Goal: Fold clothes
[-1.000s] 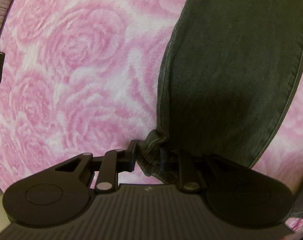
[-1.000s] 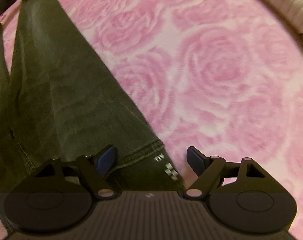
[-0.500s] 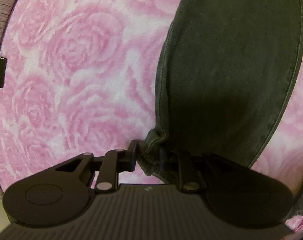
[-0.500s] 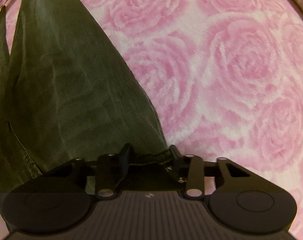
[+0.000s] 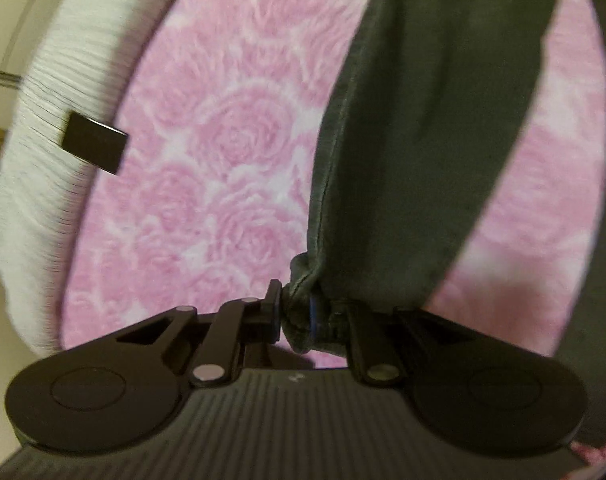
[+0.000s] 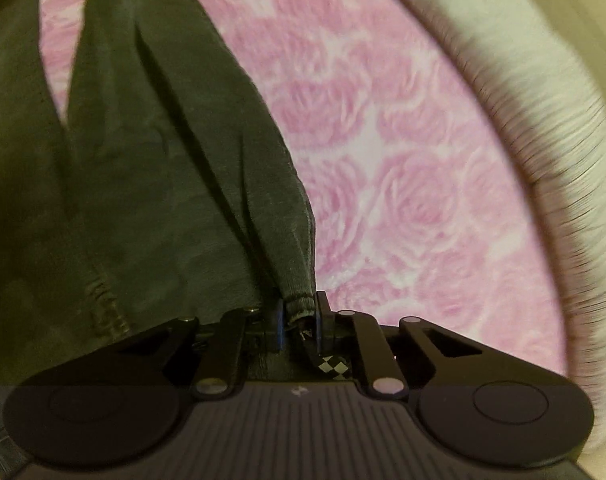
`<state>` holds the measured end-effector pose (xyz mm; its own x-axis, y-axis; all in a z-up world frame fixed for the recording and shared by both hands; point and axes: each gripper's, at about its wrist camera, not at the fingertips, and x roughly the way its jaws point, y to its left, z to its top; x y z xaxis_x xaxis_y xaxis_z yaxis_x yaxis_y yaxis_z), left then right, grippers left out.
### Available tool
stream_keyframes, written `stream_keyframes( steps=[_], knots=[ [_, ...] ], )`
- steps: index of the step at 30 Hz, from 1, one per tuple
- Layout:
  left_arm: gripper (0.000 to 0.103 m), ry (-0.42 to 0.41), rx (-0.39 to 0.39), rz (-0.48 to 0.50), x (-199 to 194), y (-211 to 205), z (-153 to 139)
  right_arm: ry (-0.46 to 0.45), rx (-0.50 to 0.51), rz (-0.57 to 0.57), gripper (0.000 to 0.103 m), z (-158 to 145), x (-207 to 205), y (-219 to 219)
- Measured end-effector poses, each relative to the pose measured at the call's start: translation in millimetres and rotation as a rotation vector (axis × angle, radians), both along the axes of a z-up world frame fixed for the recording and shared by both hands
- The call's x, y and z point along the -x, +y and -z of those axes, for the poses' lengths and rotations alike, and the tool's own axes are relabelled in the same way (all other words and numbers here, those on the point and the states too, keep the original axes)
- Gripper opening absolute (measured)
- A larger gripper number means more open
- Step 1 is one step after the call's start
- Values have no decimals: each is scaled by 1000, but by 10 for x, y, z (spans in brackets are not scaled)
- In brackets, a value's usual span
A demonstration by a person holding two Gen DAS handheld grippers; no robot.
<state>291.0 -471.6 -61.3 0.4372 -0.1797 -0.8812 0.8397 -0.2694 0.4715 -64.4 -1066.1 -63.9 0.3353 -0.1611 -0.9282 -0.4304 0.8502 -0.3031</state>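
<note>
The trousers [image 5: 423, 140] lie on a blanket [image 5: 231, 152] spread over a bed [image 5: 43, 128]. In the left wrist view one leg runs up the right half, its hem bunched between the left tool [image 5: 293, 314] fingers; a small block [image 5: 95, 148] sits at the blanket's left edge. In the right wrist view both legs fill the left side, the nearer leg's hem between the right tool [image 6: 299, 320] fingers, with bare blanket to the right.

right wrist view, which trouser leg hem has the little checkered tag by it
The trouser leg pinched in the right tongs: a checkered tag shows just below its hem. The other leg, at the far left, shows no tag.
</note>
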Motion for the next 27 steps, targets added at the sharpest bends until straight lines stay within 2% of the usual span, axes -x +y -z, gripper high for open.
stream_keyframes(
  steps=[3, 7, 9, 13, 16, 18, 23, 25, 27],
  knots=[
    [10, -57, 54, 2, 316, 590, -317, -93, 71, -3, 11, -196, 379, 318],
    [10, -136, 100, -15, 804, 1653, -569, -215, 174, 5, 11, -352, 1026, 823],
    [10, -153, 100, -13, 1020, 2197, -509, -240, 201, -4, 10, -281, 1351, 1073],
    [10, -118, 70, -51, 1478, 2800, -217, -241, 226, -1, 10, -11, 1924, 1526],
    [10, -100, 25, -14, 1756, 3052, 172, -177, 239, -3, 11, 327, 2155, 1744],
    [10, -117, 14, 20, 1907, 3176, 360, -150, 246, 0, 12, 474, 2231, 1831],
    [10, -188, 47, 65, 2082, 3352, 558, -128, 289, 30, 14, 612, 2182, 1934],
    [10, -207, 57, 88, 2119, 3409, 589, -118, 308, 51, 19, 597, 2120, 1979],
    [10, -225, 64, 115, 2129, 3464, 618, -126, 319, 38, 35, 562, 2095, 2057]
  ],
)
